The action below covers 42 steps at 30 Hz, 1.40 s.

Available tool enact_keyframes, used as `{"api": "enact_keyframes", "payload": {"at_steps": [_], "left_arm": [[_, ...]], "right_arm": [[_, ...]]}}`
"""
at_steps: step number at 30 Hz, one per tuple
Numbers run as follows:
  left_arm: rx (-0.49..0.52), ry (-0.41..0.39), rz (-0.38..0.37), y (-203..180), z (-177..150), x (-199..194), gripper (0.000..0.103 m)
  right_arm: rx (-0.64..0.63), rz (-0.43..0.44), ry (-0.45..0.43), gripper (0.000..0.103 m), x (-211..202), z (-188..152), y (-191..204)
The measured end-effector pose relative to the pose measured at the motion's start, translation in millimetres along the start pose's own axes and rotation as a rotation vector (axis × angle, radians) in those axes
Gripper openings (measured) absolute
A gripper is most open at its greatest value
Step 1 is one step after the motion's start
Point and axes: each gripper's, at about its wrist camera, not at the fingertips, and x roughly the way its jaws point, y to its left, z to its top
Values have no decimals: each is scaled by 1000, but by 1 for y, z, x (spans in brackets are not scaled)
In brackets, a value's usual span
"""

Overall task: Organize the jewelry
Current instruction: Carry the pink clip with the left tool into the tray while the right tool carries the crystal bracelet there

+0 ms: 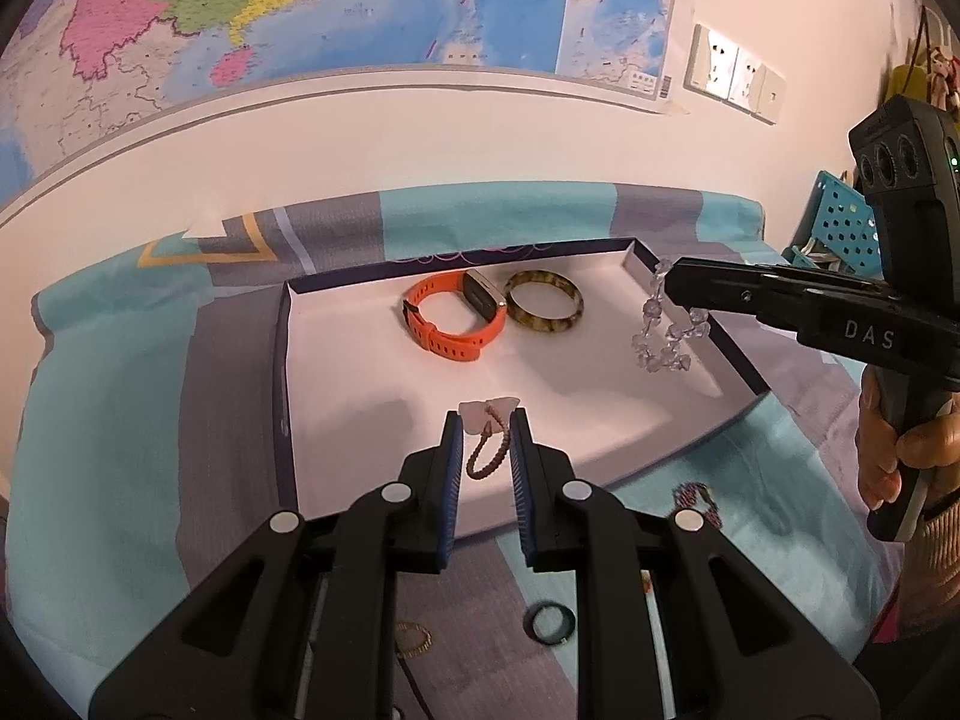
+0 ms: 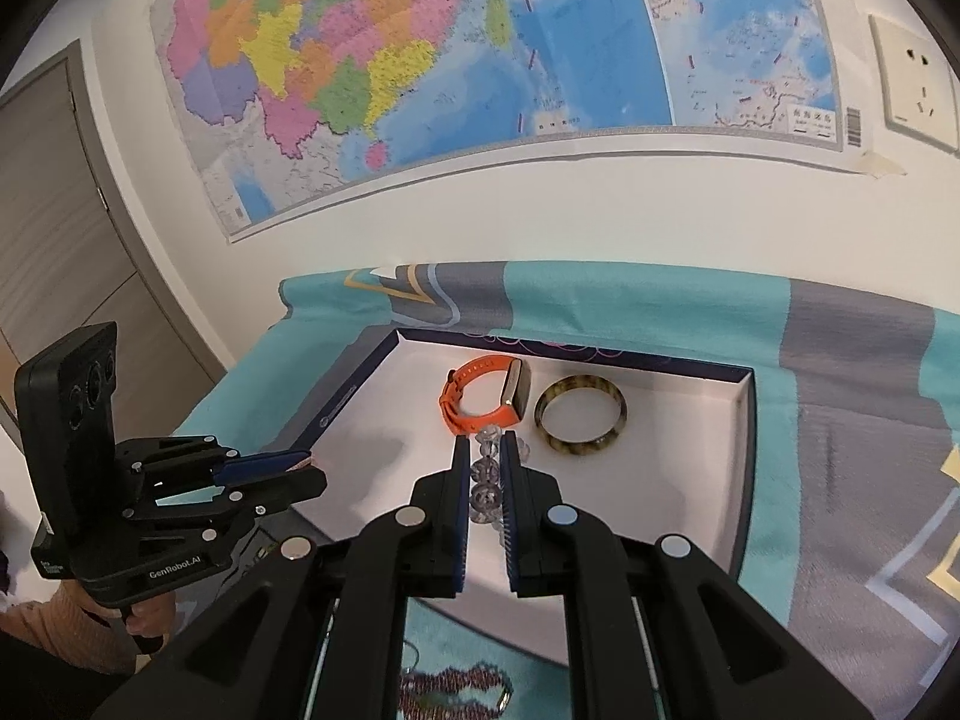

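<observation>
A shallow white tray with a dark rim (image 1: pixel 282 360) (image 2: pixel 741 420) lies on the cloth. In it are an orange watch (image 1: pixel 456 315) (image 2: pixel 486 399) and a mottled bangle (image 1: pixel 543 303) (image 2: pixel 579 417). My left gripper (image 1: pixel 486 420) is shut on a braided cord bracelet with a pale pink stone (image 1: pixel 489 447), held over the tray's near part. My right gripper (image 2: pixel 485 450) (image 1: pixel 672 276) is shut on a clear bead bracelet (image 2: pixel 485 480) (image 1: pixel 660 330), which hangs above the tray's right side.
A teal and grey cloth (image 1: pixel 120 420) covers the table. On it near me lie a dark ring (image 1: pixel 549 623), a gold ring (image 1: pixel 414 639) and a red beaded bracelet (image 1: pixel 696 498) (image 2: pixel 456 684). A wall map (image 2: pixel 420 60) hangs behind. A teal basket (image 1: pixel 840 222) stands at the right.
</observation>
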Motion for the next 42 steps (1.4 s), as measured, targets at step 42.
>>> {"api": "enact_keyframes", "payload": {"at_steps": [42], "left_arm": [[-60,155,-10,3,32,108,18]], "right_arm": [[114,28,109,11,81,17,-33]]}}
